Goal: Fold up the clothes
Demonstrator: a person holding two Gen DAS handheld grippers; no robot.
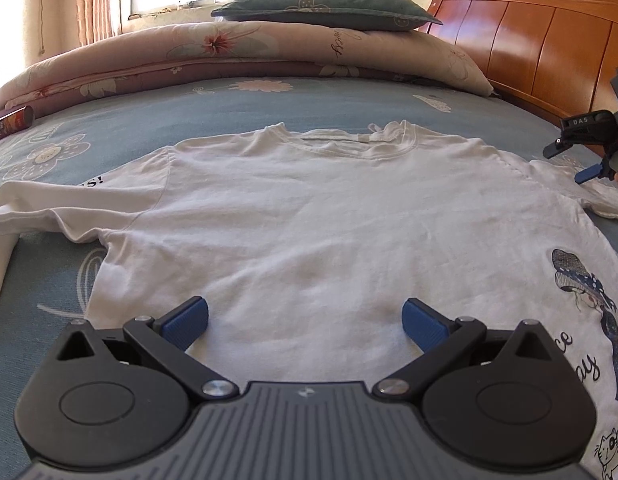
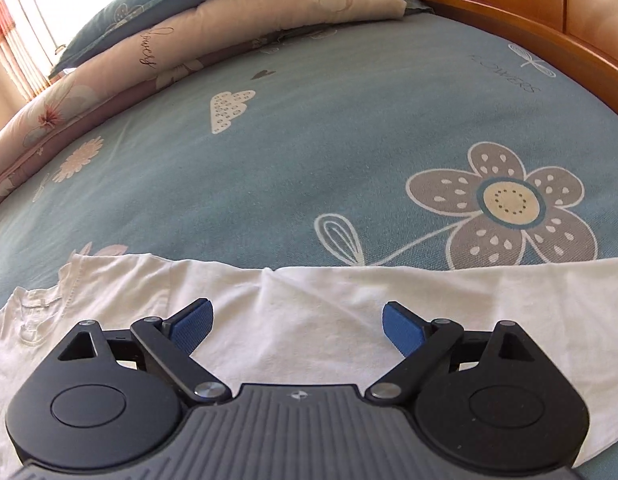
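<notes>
Sleeve first: at the left edge of the left wrist view the white T-shirt [image 1: 309,220] has its left-hand sleeve [image 1: 69,196] stretched out flat on the blue flowered bed sheet [image 1: 269,104], so that side looks ready for folding. A small brown can [image 1: 11,122] lies on the sheet at the far left, well apart from the shirt, and need not be disturbed.

Moving to the lower middle of that view, the left gripper [image 1: 305,322] hangs over the lower body of the shirt with its blue pads spread wide and nothing between them. Before closing, it would do well to slide toward the hem corner and pinch both layers together, so that the back does not lag behind.

At the right edge, the right gripper [image 1: 577,160] sits over the other sleeve [image 1: 605,200], which looks slightly bunched. In its own view the right gripper [image 2: 297,326] is released, jaws wide, with a cloth ridge [image 2: 269,280] just ahead of it near the shirt's straight upper edge. My judgement: lower it onto that edge, bite shallowly at the sleeve seam, and lift evenly with the left. The printed figure [image 1: 581,280] at the shirt's right side lies partly turned up, so a smoothing pull outward may be needed first.
</notes>
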